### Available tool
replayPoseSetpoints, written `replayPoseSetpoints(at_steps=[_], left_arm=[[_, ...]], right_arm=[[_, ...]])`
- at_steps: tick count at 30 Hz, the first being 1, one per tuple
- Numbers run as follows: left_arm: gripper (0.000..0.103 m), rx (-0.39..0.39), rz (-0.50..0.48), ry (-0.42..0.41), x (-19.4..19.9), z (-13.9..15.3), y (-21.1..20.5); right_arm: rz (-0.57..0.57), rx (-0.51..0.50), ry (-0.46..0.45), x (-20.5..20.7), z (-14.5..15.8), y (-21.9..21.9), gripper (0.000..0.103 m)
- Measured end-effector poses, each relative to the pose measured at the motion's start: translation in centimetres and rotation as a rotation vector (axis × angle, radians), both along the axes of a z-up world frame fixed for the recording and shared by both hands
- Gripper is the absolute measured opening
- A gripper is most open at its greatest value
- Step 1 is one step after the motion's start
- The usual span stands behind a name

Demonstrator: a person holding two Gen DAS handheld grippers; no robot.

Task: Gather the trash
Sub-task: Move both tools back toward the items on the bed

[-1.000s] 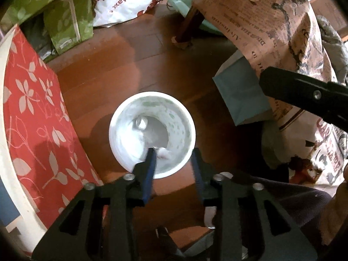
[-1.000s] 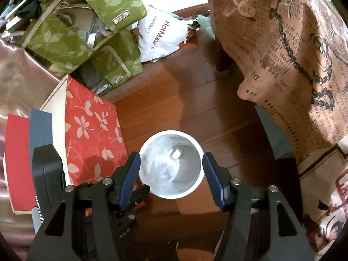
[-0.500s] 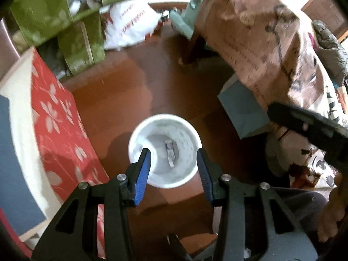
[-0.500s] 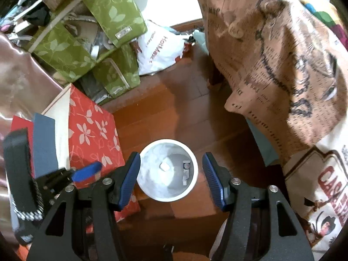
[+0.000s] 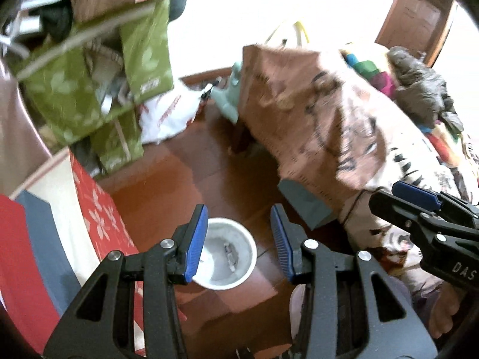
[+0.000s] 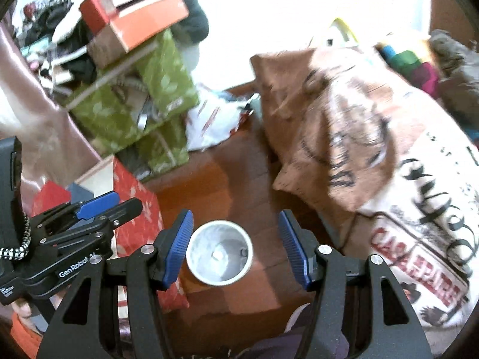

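Jaws on both grippers — left, right — are hanging partly open, gripping nothing. Bin is sitting below on the floor.

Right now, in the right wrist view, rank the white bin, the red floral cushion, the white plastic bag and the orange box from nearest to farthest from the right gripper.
1. White bin, directly below the right gripper, between its fingers.
2. Red floral cushion, on the floor just left.
3. White plastic bag, farther up, by the wall.
4. Orange box, top left, atop the green bags.

Reddish wooden floor, white wall, cloth-draped table, green bags stacked left
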State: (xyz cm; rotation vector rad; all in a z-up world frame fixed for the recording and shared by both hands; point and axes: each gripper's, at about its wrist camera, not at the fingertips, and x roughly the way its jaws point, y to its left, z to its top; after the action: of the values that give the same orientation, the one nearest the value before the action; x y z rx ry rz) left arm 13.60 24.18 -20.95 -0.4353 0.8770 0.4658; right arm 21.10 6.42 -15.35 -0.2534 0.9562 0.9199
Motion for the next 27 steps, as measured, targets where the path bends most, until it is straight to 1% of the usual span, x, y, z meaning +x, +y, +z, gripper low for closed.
replayPoseSetpoints(at_steps=[5, 14, 17, 22, 24, 27], left_arm=[[0.043, 0.048, -0.053, -0.080, 0.4, 4.4, -3.2], [0.043, 0.104, -0.178, -0.178, 2.9, 10.1, -9.3], [0.043, 0.119, -0.225, -0.194, 4.3, 11.5, -11.7], [0.043, 0.137, -0.309, -0.206, 7.1, 13.2, -15.6], [0.046, 0.140, -0.339, -0.207, 8.4, 13.7, -17.0], [0.048, 0.136, -0.383, -0.209, 10.9, 14.0, -19.3]], right_arm=[[-0.070, 0.055, -0.059, 0.0, 3.3, -3.9, 0.056], [-0.186, 0.110, -0.183, 0.3, 7.8, -10.4, 0.056], [-0.234, 0.118, -0.223, 0.9, 8.7, -12.6, 0.056], [-0.310, 0.132, -0.260, 2.8, 9.8, -16.7, 0.056], [-0.345, 0.131, -0.272, 3.9, 10.0, -18.3, 0.056], [-0.396, 0.125, -0.283, 5.5, 10.0, -20.5, 0.056]])
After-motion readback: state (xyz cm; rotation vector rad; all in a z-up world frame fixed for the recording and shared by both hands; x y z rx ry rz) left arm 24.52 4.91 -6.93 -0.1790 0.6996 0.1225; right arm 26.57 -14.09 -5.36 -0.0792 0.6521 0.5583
